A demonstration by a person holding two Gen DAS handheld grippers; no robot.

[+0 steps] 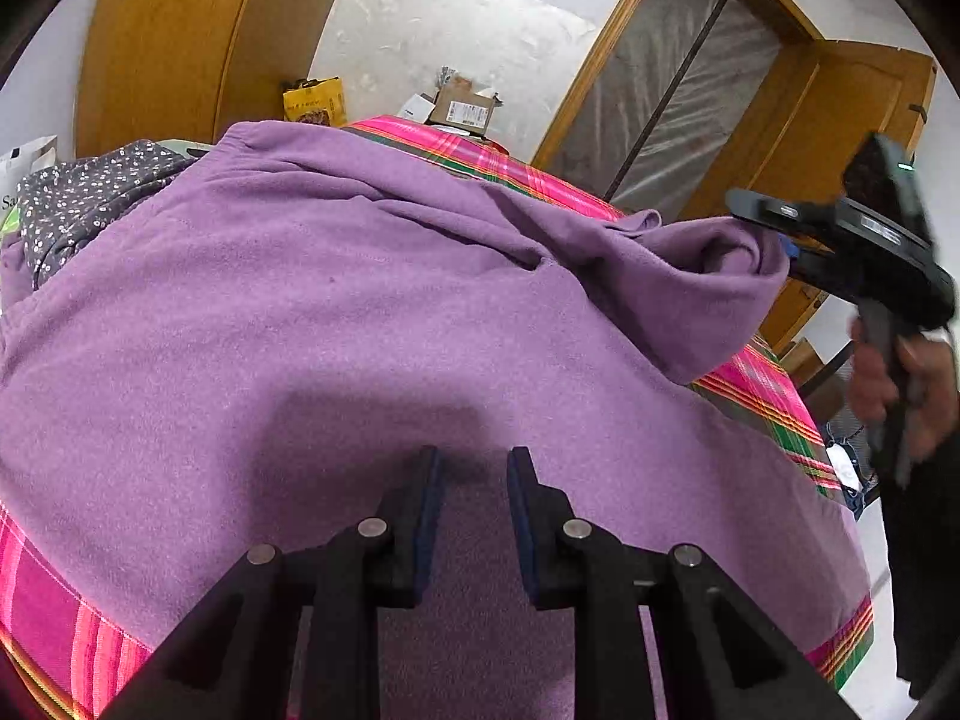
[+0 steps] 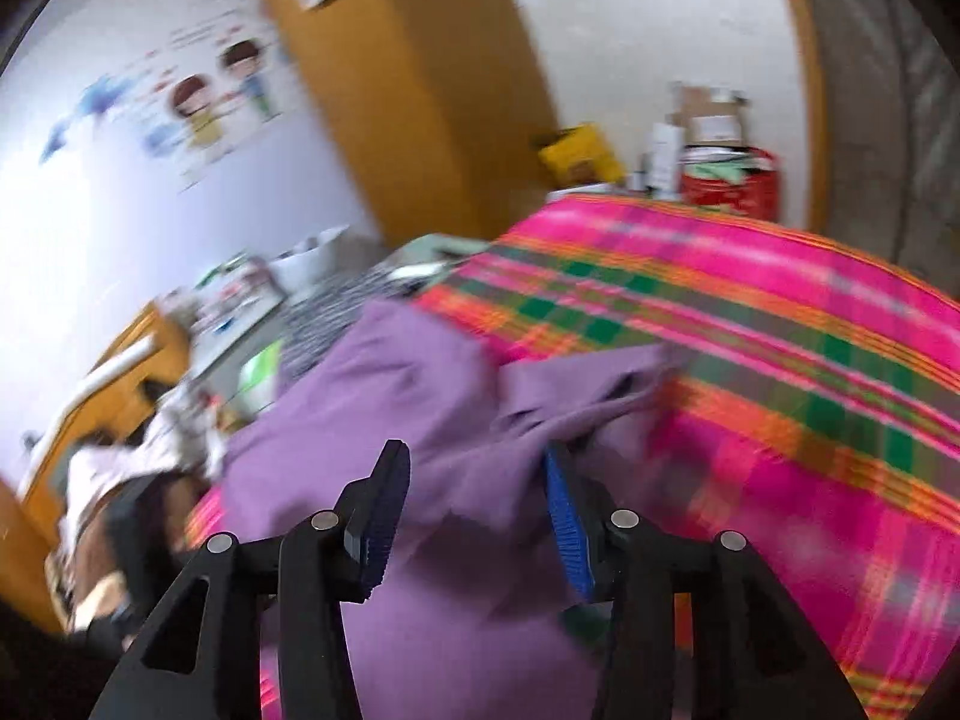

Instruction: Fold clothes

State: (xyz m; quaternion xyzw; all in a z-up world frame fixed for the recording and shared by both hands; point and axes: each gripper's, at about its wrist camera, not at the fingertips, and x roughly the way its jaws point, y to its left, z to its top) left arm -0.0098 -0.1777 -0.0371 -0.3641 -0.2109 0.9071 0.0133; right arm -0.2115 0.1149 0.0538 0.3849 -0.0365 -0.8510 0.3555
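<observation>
I see a plain purple garment spread over my landmark, the bedcover, which is hot pink plaid crossed by green and orange stripes. At the cover's far left edge lies a dark grey cloth dotted with small white flowers. Beyond the cover stand a yellow bag, a brown cardboard box and honey-coloured wooden doors. My gripper pads are blue on black fingers.

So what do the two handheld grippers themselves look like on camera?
Both are matte black with silver pivot pins and ridged blue pads on the fingers. The left gripper and right gripper match; seen from outside, the right one has a pistol-style handle and a small green light.
</observation>
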